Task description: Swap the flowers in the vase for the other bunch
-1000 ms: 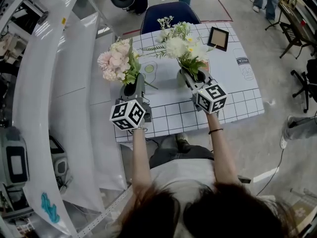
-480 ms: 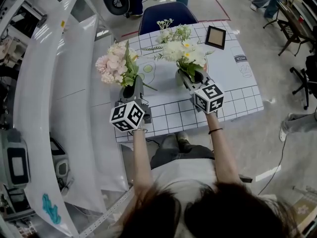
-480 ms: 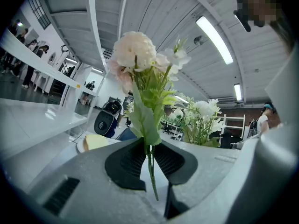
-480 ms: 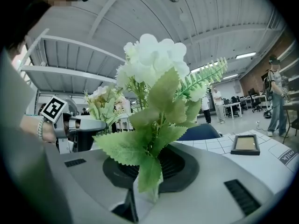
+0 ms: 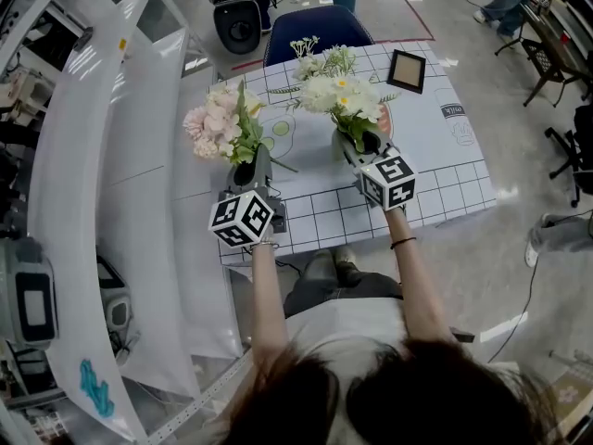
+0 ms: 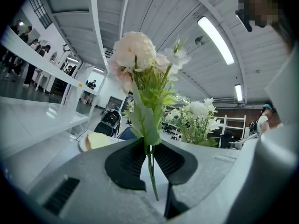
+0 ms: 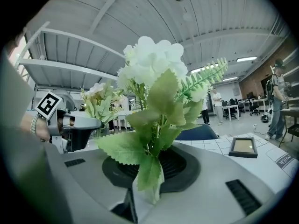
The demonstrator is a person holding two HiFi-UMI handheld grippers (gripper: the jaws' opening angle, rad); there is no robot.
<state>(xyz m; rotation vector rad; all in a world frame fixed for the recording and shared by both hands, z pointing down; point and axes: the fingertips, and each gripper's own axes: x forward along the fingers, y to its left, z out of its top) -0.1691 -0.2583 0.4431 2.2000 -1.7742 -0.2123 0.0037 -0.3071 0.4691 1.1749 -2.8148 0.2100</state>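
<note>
Little has shifted: both grippers keep their places, while the black wheeled machine (image 5: 238, 17) at 12 o'clock has rolled nearer. The left gripper (image 5: 248, 167) has its fingers pinched narrow on the thin stems of the pink bunch (image 5: 220, 123). The right gripper (image 5: 358, 143) grips the leafy stems of the white bunch (image 5: 345, 95). Both bunches stand upright over the tabletop (image 5: 445, 179), the white one at 3 o'clock of the pink. A frame (image 5: 407, 70) lies at 1 o'clock, with loose sprigs (image 5: 315, 58) and a blue chair (image 5: 318, 28) at 12. The tabletop has a grid cloth, the floor is grey, and white panels (image 5: 130, 156) stand at 9.
</note>
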